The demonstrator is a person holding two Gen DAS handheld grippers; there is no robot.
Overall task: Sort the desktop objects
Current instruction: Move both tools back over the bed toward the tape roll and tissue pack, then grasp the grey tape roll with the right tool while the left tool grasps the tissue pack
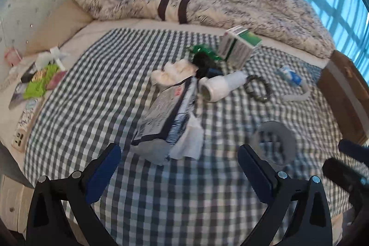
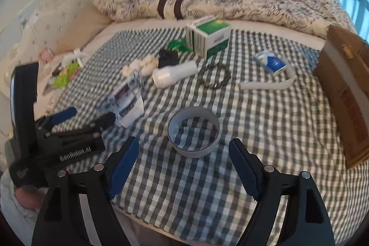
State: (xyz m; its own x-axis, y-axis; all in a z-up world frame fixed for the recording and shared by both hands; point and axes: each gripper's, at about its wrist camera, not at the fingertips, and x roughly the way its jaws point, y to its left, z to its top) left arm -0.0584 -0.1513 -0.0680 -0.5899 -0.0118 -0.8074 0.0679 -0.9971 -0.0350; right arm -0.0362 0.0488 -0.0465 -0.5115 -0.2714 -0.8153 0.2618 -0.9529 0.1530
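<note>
Ahead of my right hand-held gripper, the tape roll lies flat on the checked cloth, its hole facing up, so no long axis governs the approach. It sits just beyond the blue fingertips, slightly left of centre; the jaws stand apart and hold nothing. My left hand-held gripper is likewise spread and empty, with the roll off to its right, so the right is nearer. Further out lie a white bottle, a bead bracelet and a green box.
</note>
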